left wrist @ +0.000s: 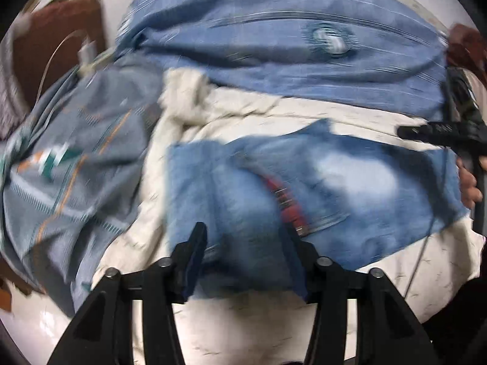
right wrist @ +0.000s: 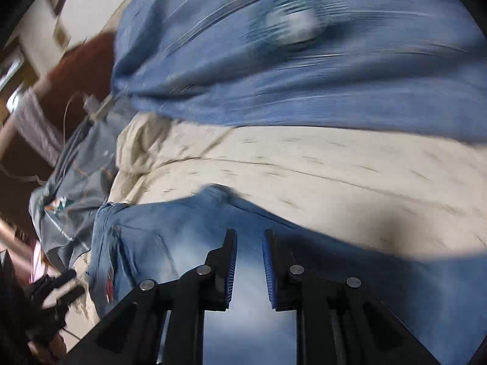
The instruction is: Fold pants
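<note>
Your pants (left wrist: 274, 188), faded blue jeans, lie bunched on the cream sheet (left wrist: 304, 115) in the middle of the bed, with a big blue pillow (left wrist: 289, 45) beyond them at the far side and a grey patterned cloth (left wrist: 70, 152) heaped to the left. Both views are smeared, so read the cloth's edges with care before you commit.

The left gripper (left wrist: 246, 237) hangs over the near edge of the jeans with its jaws parted; denim shows between the fingers, but the pads do not look pressed on it, so treat that hand as released. The right gripper (right wrist: 249, 261) sits low over the jeans further right, its jaws drawn close with a narrow gap left. Faded denim fills that gap, yet whether the blue pads (right wrist: 269, 270) are pinching a layer or just hovering above it cannot be told from here.

The step looks like settling a fold and smoothing it. Flatten the hump at the far edge of the jeans first, or the next fold traps a ridge. Take the denim only, not the sheet under it. Grip at matching points on the near edge with both hands, keep the cloth taut between them, and move both together so the seams line up.
</note>
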The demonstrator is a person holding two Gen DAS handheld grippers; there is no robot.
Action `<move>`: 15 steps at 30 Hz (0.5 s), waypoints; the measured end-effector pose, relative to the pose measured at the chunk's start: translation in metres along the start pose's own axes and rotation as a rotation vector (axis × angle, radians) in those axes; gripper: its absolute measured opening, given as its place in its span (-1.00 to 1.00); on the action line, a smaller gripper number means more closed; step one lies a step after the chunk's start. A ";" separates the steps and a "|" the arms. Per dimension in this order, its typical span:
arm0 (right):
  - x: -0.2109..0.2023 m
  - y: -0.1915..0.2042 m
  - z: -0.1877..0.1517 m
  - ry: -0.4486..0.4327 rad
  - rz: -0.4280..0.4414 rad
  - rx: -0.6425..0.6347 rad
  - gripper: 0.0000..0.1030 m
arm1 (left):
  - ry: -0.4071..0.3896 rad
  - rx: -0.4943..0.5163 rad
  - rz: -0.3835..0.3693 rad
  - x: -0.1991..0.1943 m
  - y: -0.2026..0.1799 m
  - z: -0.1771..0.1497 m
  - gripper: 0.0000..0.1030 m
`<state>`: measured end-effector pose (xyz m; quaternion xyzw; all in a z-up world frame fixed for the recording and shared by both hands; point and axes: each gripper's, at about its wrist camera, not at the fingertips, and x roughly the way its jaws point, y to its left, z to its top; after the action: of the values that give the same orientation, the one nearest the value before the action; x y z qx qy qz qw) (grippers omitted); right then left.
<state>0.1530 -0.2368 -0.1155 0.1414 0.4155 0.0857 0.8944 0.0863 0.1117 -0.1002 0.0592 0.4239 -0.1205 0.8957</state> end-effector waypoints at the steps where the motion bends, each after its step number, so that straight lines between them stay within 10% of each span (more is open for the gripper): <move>1: -0.014 -0.018 -0.009 -0.004 -0.008 0.033 -0.63 | -0.006 0.037 -0.006 0.000 -0.016 0.005 0.11; 8: -0.088 -0.138 -0.079 -0.050 -0.040 0.308 -0.63 | 0.164 0.159 0.001 0.064 -0.084 0.017 0.27; 11: -0.079 -0.167 -0.105 0.077 -0.119 0.377 -0.63 | 0.173 0.232 0.081 0.076 -0.096 0.009 0.30; 15: -0.100 -0.174 -0.130 0.050 -0.025 0.364 -0.63 | 0.200 0.255 0.097 0.066 -0.100 0.009 0.30</move>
<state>-0.0047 -0.4046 -0.1795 0.2935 0.4480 0.0014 0.8445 0.1064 0.0024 -0.1458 0.2043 0.4890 -0.1235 0.8390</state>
